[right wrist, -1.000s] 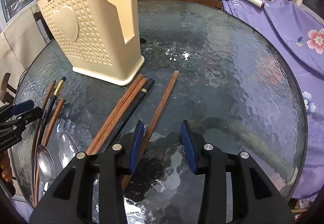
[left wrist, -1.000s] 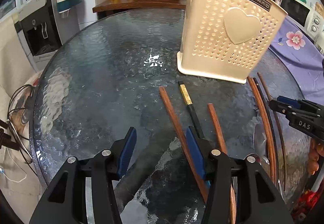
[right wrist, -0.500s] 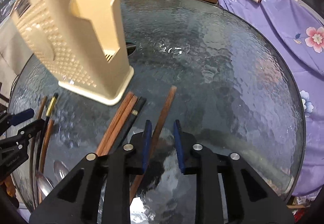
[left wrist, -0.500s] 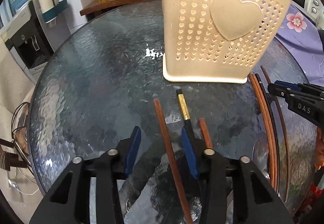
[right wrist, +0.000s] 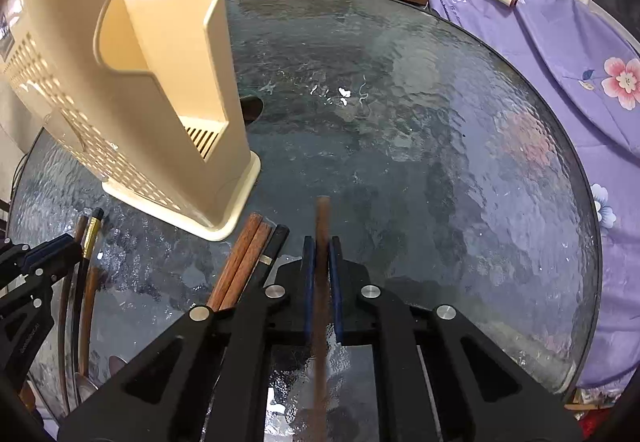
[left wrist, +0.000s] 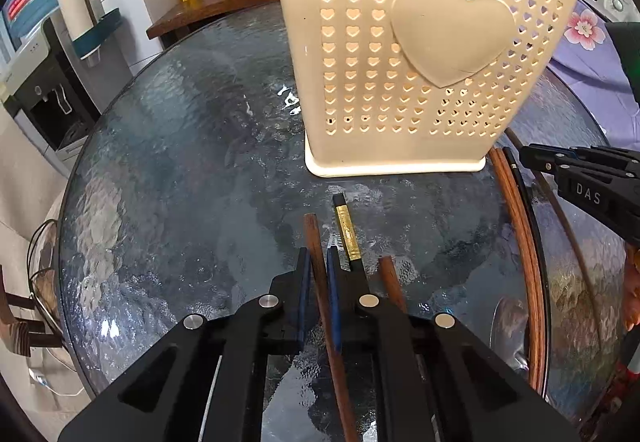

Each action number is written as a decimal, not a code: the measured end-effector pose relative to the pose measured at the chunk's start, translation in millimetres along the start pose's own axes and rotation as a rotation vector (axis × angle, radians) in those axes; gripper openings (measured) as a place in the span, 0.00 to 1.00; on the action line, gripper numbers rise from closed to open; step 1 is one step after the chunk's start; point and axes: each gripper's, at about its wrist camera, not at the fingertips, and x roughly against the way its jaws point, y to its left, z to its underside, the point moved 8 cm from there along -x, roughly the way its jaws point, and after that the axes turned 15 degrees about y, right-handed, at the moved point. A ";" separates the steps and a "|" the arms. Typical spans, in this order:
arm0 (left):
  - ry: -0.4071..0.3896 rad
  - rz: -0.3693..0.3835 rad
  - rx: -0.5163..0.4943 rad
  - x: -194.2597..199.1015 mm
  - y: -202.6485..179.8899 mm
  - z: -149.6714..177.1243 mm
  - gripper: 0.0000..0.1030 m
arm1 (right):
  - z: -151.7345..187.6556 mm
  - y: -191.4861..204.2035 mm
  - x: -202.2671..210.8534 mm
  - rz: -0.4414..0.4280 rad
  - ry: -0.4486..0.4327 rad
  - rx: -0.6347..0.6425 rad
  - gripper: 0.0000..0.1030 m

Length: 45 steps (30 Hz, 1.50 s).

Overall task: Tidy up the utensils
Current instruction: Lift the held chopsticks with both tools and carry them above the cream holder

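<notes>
Each black gripper with blue pads, left (left wrist: 316, 262) and right (right wrist: 321, 250), pinches a slim brown wooden chopstick (left wrist: 320, 274) (right wrist: 322, 226) lying on the round rippled-glass desk (left wrist: 180, 170) just before the cream perforated plastic heart-embossed utensil holder (left wrist: 420, 54).

We count two grippers: the left gripper (left wrist: 316, 274) and the right gripper (right wrist: 321, 262). One cream holder (left wrist: 420, 54) stands at the top of the frame on one glass counter (left wrist: 180, 182). Chopsticks number seven: five brown, two black. In the left view, one brown chopstick (left wrist: 314, 242), one black chopstick (left wrist: 347, 234) and another brown stick (left wrist: 390, 280) lie at centre. In the right view we see one brown pair (right wrist: 244, 254), one black stick (right wrist: 276, 244) and one single brown stick (right wrist: 322, 218). Two spoons (right wrist: 86, 388) lie at lower left.
</notes>
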 end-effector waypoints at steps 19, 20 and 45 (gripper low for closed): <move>-0.185 0.119 0.052 61.7 6.0 17.0 0.07 | 25.1 -7.4 79.6 -0.221 -0.266 0.038 0.08; -0.222 0.124 0.047 76.4 7.1 20.0 0.07 | 27.4 -6.6 89.4 -0.232 -0.289 0.047 0.07; -0.499 0.231 0.000 205.9 -2.3 55.3 0.07 | 76.6 -4.2 236.3 -0.365 -0.565 0.167 0.07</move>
